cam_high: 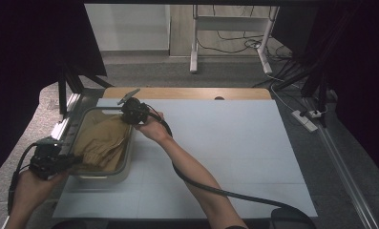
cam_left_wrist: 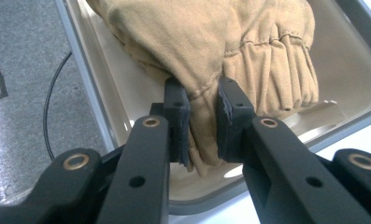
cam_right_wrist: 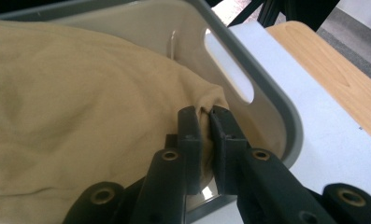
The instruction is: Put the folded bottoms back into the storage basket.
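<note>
Both my grippers pinch the tan garment [cam_high: 103, 143] in the grey tub [cam_high: 126, 168].
My left gripper [cam_left_wrist: 203, 121] clamps its gathered waistband (near end), my right gripper [cam_right_wrist: 205, 135] a far corner.

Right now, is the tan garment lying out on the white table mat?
No, the tan garment sits inside the grey bin, with the left tool and right tool each clamped on its fabric.

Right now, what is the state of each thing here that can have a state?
Tan garment: bunched, lying in the bin, pinched at two places.
Grey plastic bin: upright on the table, holding the garment.
Left gripper: shut on the gathered waistband.
Right gripper: shut on a fold near the handle slot.
</note>
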